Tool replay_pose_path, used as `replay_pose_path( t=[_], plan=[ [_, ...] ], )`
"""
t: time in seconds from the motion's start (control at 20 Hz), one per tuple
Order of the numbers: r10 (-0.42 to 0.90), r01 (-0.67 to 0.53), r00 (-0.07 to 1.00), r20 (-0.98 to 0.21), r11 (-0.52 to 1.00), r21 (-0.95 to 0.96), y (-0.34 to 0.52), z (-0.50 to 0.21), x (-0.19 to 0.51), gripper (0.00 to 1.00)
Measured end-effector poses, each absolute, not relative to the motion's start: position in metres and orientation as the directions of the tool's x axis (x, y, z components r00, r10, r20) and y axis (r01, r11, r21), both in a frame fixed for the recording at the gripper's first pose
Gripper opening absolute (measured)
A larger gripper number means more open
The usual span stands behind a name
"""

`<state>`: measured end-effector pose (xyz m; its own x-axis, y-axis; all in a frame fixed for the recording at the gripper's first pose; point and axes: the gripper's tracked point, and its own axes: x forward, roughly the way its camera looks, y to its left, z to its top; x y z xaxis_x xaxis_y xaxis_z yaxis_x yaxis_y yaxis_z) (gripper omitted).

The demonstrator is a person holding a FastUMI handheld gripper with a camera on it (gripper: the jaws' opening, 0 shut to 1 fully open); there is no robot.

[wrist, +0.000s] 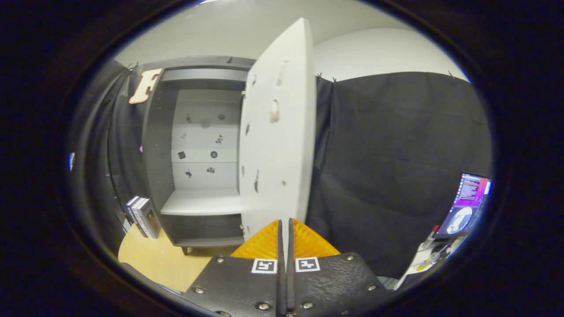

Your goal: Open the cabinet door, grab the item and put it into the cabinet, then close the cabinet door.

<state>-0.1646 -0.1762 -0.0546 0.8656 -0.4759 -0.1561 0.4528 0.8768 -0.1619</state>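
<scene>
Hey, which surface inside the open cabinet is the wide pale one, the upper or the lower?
The upper shelf, pale grey, left of the open door. The lower shelf is dark. Shut tongs sit at the door's edge.

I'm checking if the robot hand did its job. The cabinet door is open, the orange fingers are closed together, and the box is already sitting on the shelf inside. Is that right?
Not quite. The box is not on the shelf; the gripper view shows it standing on the wooden table just left of the cabinet. The rest holds: the door is open and the gripper has its fingers closed together.
</scene>
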Motion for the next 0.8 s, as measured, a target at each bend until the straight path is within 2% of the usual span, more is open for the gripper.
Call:
replay_pose_path(
  t=[0.2, 0.5, 0.55, 0.75, 0.8],
  plan=[
    [-0.414, 0.385, 0.893, -0.175, 0.905, -0.181, -0.142, -0.067, -0.154, 0.01],
    [-0.308, 0.281, 0.908, -0.283, 0.95, -0.135, -0.107, -0.128, -0.128, 0.01],
    [-0.288, 0.259, 0.908, -0.305, 0.957, -0.132, -0.102, -0.139, -0.127, 0.04],
    [-0.232, 0.177, 0.896, -0.378, 0.969, -0.175, -0.087, -0.188, -0.112, 0.33],
    [-0.221, 0.158, 0.891, -0.397, 0.97, -0.184, -0.084, -0.201, -0.108, 0.33]
  ],
)
